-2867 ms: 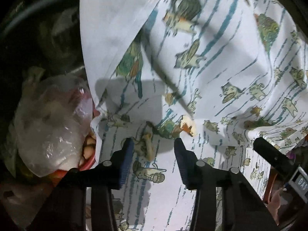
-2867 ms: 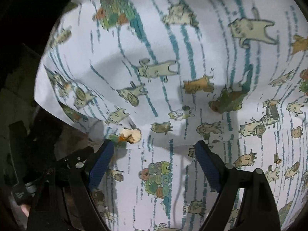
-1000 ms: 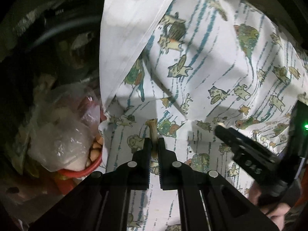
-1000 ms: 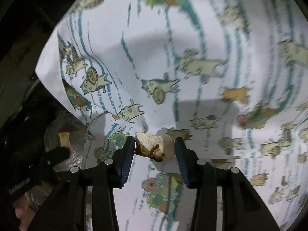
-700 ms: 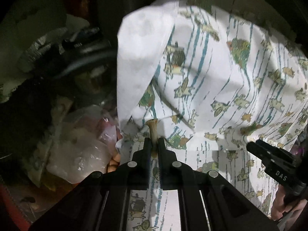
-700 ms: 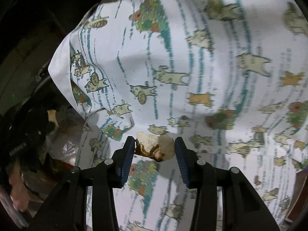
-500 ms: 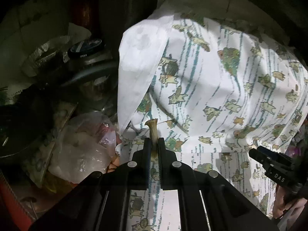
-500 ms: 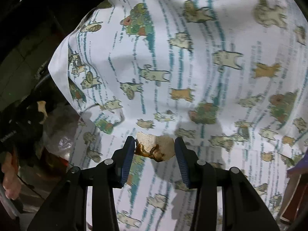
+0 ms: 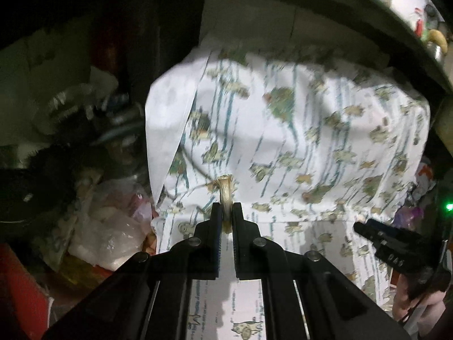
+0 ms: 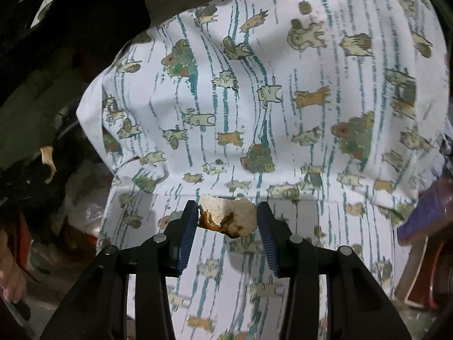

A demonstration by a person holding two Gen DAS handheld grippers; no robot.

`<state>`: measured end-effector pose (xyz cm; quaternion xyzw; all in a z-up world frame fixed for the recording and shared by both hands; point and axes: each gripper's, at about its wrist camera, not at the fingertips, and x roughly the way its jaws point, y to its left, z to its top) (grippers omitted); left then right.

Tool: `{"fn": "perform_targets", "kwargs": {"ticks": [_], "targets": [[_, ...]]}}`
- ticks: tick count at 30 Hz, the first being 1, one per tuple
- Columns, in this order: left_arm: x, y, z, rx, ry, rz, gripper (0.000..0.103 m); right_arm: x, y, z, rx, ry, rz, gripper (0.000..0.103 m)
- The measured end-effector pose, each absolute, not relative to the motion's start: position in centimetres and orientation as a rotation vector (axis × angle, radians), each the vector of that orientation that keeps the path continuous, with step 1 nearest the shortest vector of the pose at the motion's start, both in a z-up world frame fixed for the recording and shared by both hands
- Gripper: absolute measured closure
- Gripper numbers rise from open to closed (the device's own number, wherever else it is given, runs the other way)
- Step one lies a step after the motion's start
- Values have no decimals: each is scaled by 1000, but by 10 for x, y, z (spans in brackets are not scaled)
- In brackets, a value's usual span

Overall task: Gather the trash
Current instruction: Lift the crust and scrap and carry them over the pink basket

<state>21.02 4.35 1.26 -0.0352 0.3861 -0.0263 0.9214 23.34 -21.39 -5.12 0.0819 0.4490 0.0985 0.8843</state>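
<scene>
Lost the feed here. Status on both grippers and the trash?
Left gripper shut on thin peel strip. Right gripper shut on pale rind chunk. Both held above patterned cloth. Nothing blocking.

Both wrist fisheyes look steeply down, close over printed cloth (image 9: 311,130) (image 10: 254,85), shared by both views.

A cluttered home eating corner: a worktop under a cartoon-animal tablecloth (image 10: 283,85), with stuffed plastic bags (image 9: 110,226) left of the tongs.
</scene>
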Motion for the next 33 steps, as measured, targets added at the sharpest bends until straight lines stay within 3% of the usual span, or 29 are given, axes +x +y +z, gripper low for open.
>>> {"fn": "perform_targets", "kwargs": {"ticks": [8,14,22,33], "targets": [[139,11,88,-32,657,-121,95,169,-224,8,180,831,248,61],[84,6,113,-34,624,-142,95,106,-232,61,215,724,305,61],[19,-3,98,17,643,-163,95,36,-231,75,274,661,362,61],[1,-14,35,-29,789,-186,95,10,-218,12,290,796,358,61]]}}
